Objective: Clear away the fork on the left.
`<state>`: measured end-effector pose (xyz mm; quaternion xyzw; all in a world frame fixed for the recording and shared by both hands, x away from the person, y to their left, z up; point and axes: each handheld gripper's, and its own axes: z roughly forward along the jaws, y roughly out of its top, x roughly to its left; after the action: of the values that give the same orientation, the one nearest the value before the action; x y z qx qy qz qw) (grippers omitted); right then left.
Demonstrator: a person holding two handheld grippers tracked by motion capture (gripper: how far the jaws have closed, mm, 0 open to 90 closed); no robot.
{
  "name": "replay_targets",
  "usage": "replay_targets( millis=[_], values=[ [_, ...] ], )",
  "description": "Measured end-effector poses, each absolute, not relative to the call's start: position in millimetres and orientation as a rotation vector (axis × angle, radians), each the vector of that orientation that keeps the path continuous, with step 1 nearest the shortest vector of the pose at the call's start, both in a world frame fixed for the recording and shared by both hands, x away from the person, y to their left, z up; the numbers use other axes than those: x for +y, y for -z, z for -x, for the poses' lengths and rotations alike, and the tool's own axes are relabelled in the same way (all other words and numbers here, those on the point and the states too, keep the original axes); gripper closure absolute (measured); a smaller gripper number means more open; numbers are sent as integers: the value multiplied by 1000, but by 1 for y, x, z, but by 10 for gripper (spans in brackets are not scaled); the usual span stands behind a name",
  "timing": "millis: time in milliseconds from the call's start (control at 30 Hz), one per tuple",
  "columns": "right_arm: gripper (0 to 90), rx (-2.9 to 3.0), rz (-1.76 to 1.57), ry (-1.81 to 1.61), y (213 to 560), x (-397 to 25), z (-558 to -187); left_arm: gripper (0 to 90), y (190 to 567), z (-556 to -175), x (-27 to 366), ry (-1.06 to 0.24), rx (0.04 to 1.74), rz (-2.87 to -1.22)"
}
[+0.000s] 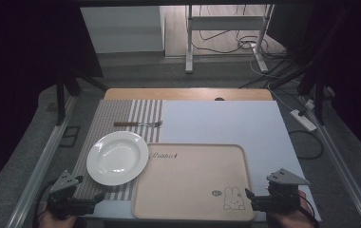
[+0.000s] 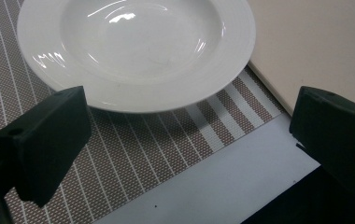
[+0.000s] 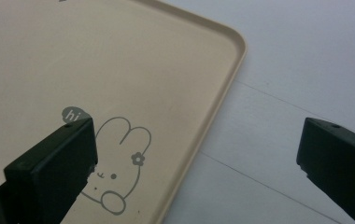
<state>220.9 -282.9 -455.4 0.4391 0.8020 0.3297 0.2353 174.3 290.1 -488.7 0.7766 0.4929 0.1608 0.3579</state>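
This looks like a lab set up for recording, not a home. Beyond the surface (image 1: 216,118), loose cables (image 1: 226,45) trail over the floor around a metal stand (image 1: 226,23), a power strip (image 1: 303,119) lies beside it, and dark curtains (image 1: 26,47) flank it.

A fork (image 1: 138,124) lies flat on a striped mat (image 1: 117,111), tines toward a white sheet (image 1: 216,123) that covers the rest of the wooden table (image 1: 188,93). A small dark mark (image 1: 220,99), perhaps a hole, sits at the table's far edge. Beyond it, on the floor, stand a metal frame (image 1: 188,42) and loose cables (image 1: 221,45). A power strip (image 1: 303,119) lies to the right.
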Motion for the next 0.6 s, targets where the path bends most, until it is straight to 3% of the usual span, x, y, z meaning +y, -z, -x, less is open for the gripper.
replay_targets(
  millis=[600],
  values=[
    [0, 2200, -1242, -919, 456, -286, -224, 1, 488, -175, 292, -384, 1228, -1998]
  ],
)
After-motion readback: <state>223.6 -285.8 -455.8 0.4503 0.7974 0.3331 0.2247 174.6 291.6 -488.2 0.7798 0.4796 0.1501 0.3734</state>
